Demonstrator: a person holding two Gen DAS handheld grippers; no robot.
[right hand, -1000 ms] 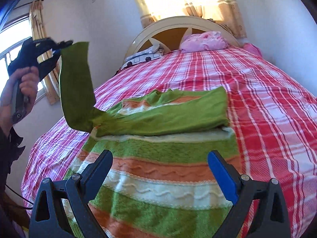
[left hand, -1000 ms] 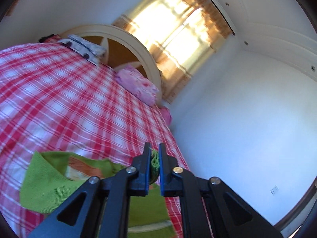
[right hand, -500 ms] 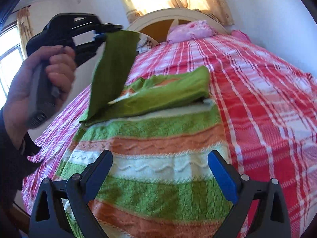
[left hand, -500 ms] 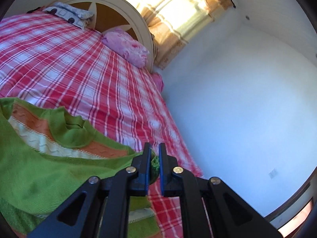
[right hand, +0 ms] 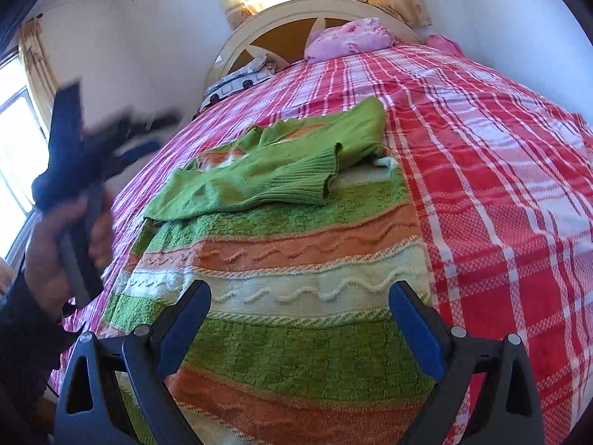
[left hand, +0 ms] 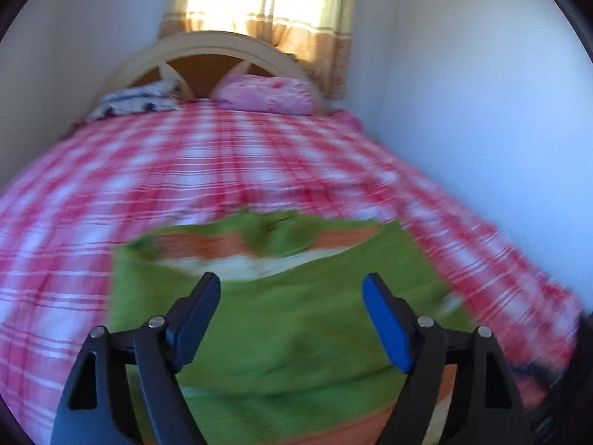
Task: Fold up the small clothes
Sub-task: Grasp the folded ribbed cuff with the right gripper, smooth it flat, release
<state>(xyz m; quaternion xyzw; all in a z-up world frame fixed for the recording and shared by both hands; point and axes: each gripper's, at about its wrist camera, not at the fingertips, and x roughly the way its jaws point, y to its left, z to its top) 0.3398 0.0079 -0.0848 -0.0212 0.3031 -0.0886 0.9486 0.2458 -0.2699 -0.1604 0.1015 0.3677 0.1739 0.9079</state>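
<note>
A small knitted sweater [right hand: 296, 259] with green, orange and white stripes lies flat on the red plaid bed [right hand: 500, 185]. Both green sleeves are folded across its chest; the upper sleeve [right hand: 267, 181] ends in a ribbed cuff near the right side. My left gripper [left hand: 292, 296] hovers above the sweater [left hand: 296, 333], its jaws opening with nothing between them. In the right wrist view the left gripper [right hand: 141, 133] is a blur at the left, held by a hand [right hand: 66, 244]. My right gripper [right hand: 300, 300] stands open over the sweater's lower stripes, holding nothing.
A pink pillow [right hand: 352, 37] and a patterned pillow [right hand: 241, 78] lie by the round cream headboard [right hand: 296, 15]. A curtained window [left hand: 267, 0] is behind it. White walls close in on both sides of the bed.
The left gripper carried the green sleeve across the sweater, came down, rolled level and let it go; its jaws now stand wide. The sleeve now lies on the chest. The right gripper barely moved.
</note>
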